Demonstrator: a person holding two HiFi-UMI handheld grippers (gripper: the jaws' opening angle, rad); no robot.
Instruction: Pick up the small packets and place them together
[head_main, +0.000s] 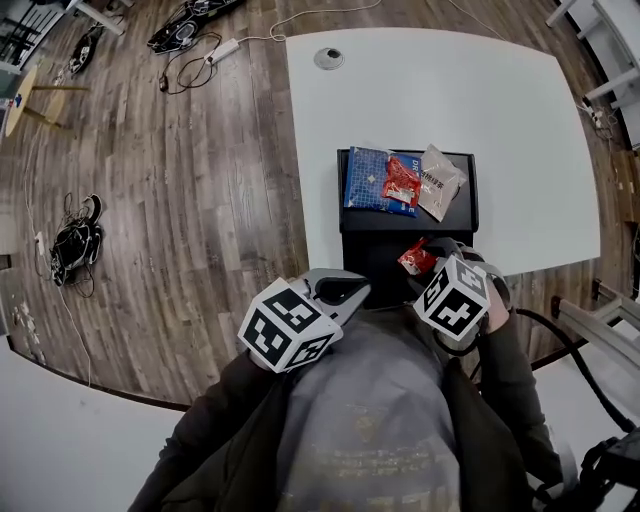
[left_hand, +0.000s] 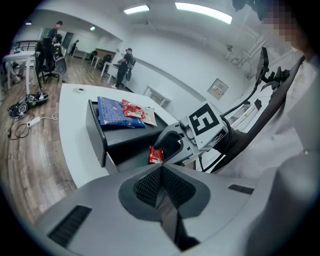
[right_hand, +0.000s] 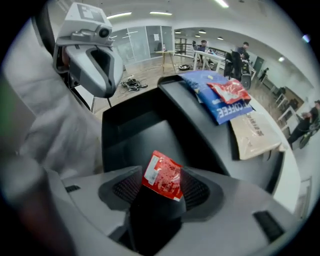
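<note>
White surface (head_main: 430, 90) bearing black box (head_main: 380, 250) | your right gripper (right_hand: 161, 190) fingers gaping round red packet (right_hand: 162, 176); left gripper (left_hand: 161, 186) fingers closed, empty | you are risking it dropping short of box-top pile (head_main: 405, 180).

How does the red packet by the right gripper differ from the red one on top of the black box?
The near red packet sits tilted between the right gripper's parted jaws, low over the black box's lower shelf. The far red packet lies flat up top. The near one is alone, while the far one rests on a blue packet beside a beige packet. Both are small and red with white print.
</note>
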